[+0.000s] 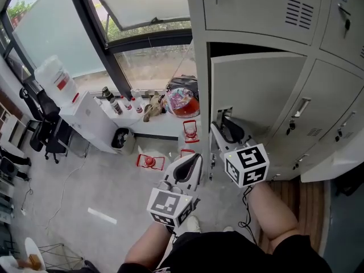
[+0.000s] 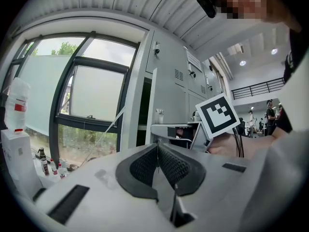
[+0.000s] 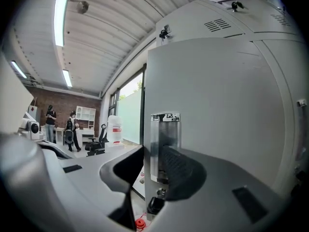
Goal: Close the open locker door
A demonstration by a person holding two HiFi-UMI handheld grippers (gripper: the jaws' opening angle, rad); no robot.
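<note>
A grey concrete floor is seen below a dark-framed window, and a white ledge crowded with small bottles is set beneath the glass. A bank of grey metal lockers is ranged along the right, and its grey metal locker door is hung ajar, with a dark gap shown above it. The right gripper is raised to the door's free edge. Its jaws are closed around that edge at the shiny metal recessed handle, one pad being laid on the handle's face and the other behind the edge. The left gripper is held lower and to the left, with its jaws brought together on nothing. The door's face is smooth and flat, while the black pads are finely ribbed.
</note>
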